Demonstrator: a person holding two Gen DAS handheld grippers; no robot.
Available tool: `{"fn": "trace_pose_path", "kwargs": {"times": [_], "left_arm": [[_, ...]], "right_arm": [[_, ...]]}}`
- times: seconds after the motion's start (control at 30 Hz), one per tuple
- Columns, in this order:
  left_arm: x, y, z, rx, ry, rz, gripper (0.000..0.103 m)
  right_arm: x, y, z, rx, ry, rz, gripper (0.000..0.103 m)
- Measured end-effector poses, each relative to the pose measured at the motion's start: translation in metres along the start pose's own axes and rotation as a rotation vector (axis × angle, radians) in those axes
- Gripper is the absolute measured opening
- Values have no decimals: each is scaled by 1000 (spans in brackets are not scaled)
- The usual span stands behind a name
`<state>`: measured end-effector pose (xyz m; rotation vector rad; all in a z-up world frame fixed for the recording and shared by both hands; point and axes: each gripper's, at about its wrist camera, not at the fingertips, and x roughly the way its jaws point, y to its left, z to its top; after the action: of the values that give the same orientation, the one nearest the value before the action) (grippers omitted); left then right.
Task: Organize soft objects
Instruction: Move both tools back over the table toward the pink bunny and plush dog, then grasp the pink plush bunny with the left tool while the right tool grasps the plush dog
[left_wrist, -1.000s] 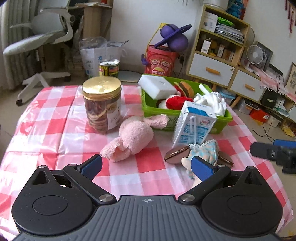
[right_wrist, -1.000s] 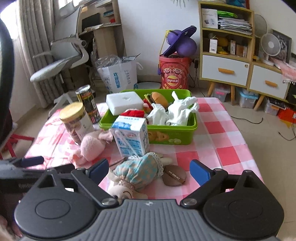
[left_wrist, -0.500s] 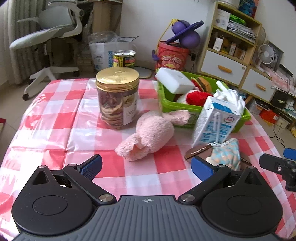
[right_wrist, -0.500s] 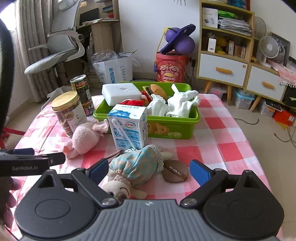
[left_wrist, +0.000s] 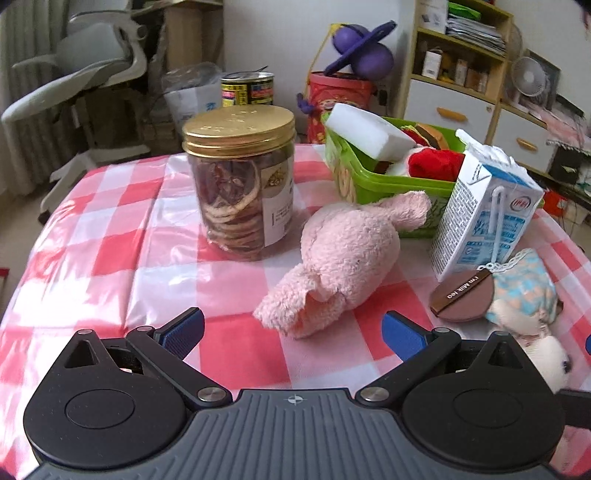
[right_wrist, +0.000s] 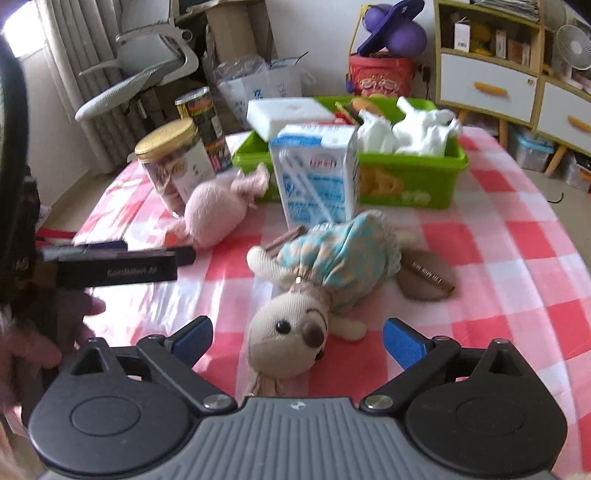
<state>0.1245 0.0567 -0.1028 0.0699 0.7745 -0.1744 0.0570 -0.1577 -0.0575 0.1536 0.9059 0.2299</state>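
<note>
- Soft toys, two in number, are seen lying loose on the counter (left_wrist: 92, 258): a pink plush (left_wrist: 343, 254) and a doll in a blue dress (right_wrist: 325, 273).
- The left tongs (left_wrist: 291, 328) are held released, with nothing between the blue pads; the pink plush lies just beyond them, on its side, one limb touching the green basket (left_wrist: 369, 184).
- The right tongs (right_wrist: 297, 338) are likewise spread and empty; the doll's head lies between the two pads, its dress further out, touching the foot of the milk carton (right_wrist: 317, 177).
- The left tongs are also seen from the right wrist view, at the left edge, near the pink plush.
- One milk carton is counted, standing upright in front of the basket.
- One brown disc (right_wrist: 428, 277) is seen lying against the doll, partly under it.
- One jar with a gold lid (left_wrist: 240, 181) is counted, upright, beside the pink plush; dried slices are visible inside.
- One tin can (left_wrist: 247, 88) stands behind the jar.
- One green basket holds a white box (left_wrist: 369, 129), a red soft item (left_wrist: 436, 164), a burger toy (left_wrist: 430, 133) and crumpled white material (right_wrist: 410, 127).
- The counter is covered by a glossy red-and-white checked cloth.
- Behind it are seen one grey office chair (left_wrist: 88, 70), a red drum (left_wrist: 340, 99) with a purple ball (left_wrist: 365, 51) on top, a shelf unit with drawers (left_wrist: 458, 74) and a small fan (left_wrist: 528, 75).
</note>
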Motion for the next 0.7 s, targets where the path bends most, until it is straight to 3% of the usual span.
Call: {"fn": "trace_pose_path", "kwargs": {"times": [0.23,0.4,0.57,0.7], "left_arm": [[15,5,3,-23,-29,-74,96],[27,-1,3,25,-40,-85,94],[37,-6,1,61,-46,-94,90],[41,-7,2,60,-57,-107,85]], "right_arm": [[19,-8,-8,-7,22,-11,78],[32,-19,-10,17,39,-4,78],[37,-5,-15,-116,36,-51,78],[37,-2,-17,-152,22,-45,76]]}}
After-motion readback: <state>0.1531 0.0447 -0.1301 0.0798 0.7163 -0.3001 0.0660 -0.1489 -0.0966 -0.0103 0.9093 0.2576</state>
